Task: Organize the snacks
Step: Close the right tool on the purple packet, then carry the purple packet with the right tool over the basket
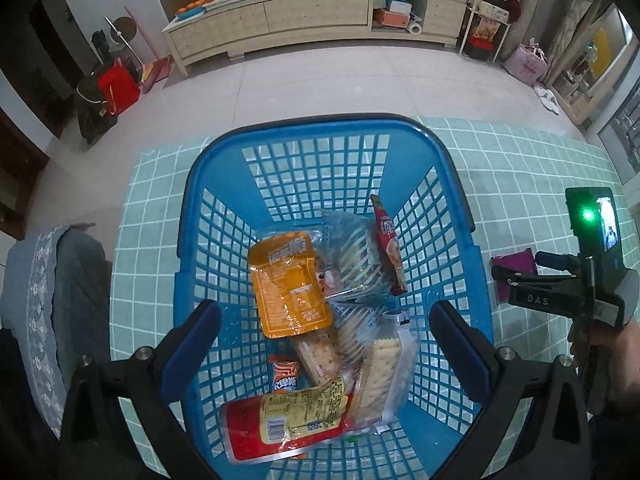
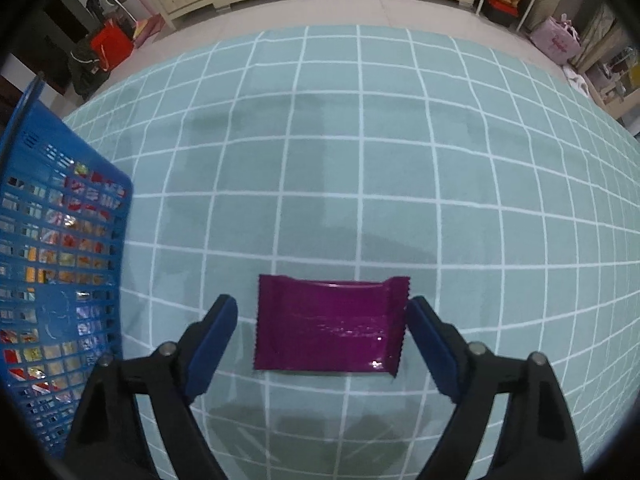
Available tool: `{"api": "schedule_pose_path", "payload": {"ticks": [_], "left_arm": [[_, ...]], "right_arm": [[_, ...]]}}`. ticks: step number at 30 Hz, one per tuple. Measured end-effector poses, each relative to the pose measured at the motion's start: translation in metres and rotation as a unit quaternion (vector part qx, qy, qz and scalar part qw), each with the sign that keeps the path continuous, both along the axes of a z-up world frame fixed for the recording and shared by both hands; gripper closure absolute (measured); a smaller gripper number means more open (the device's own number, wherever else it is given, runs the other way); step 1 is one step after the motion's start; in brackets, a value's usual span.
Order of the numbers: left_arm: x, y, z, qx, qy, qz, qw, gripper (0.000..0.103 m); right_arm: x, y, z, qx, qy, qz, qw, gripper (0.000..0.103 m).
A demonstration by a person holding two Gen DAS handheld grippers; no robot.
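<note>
Hovering over blue basket [image 1: 404, 130], left claw [image 1: 326, 328] spread; only right view shows right claw [image 2: 322, 328] open around purple packet [image 2: 326, 326].

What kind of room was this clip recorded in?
Most likely a home living room: a long low cabinet with drawers along the far wall, a tiled floor, and bags and household clutter at the sides. A checked cloth covers the work surface.

Teal grid cloth [image 2: 400, 160] — blue basket [image 1: 452, 216], purple packet [image 2: 326, 326]
</note>
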State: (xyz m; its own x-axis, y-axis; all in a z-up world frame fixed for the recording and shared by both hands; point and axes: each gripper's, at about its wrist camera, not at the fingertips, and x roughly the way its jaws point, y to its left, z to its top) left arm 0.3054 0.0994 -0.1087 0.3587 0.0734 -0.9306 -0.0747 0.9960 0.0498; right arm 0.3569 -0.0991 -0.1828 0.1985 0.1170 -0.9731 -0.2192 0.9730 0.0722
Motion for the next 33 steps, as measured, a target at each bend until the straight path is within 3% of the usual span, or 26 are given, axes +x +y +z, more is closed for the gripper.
{"api": "schedule_pose_path", "payload": {"ticks": [7, 10, 11, 17, 25, 33], "left_arm": [[-0.003, -0.005, -0.003, 0.001, -0.001, -0.005, 1.0000, 0.000], [-0.005, -0.006, -0.004, -0.002, 0.000, -0.006, 1.0000, 0.000], [-0.006, -0.007, -0.004, -0.002, 0.000, -0.006, 1.0000, 0.000], [-0.016, -0.007, -0.001, -0.007, -0.004, -0.007, 0.9999, 0.000], [-0.042, -0.003, 0.017, -0.015, -0.021, -0.003, 0.9997, 0.000], [-0.080, 0.009, 0.050, -0.015, -0.053, 0.006, 0.9984, 0.000]], "right_arm": [[-0.007, 0.005, -0.009, -0.023, -0.005, 0.015, 1.000, 0.026], [-0.007, 0.012, -0.011, -0.021, -0.013, 0.020, 1.000, 0.036], [-0.009, 0.013, -0.009, -0.020, -0.015, 0.022, 0.999, 0.045], [-0.019, 0.004, -0.006, 0.010, -0.006, 0.014, 1.000, 0.047], [-0.043, -0.007, 0.049, 0.031, -0.039, 0.030, 0.998, 0.047], [-0.080, 0.016, 0.118, 0.063, -0.086, 0.067, 0.992, 0.047]]}}
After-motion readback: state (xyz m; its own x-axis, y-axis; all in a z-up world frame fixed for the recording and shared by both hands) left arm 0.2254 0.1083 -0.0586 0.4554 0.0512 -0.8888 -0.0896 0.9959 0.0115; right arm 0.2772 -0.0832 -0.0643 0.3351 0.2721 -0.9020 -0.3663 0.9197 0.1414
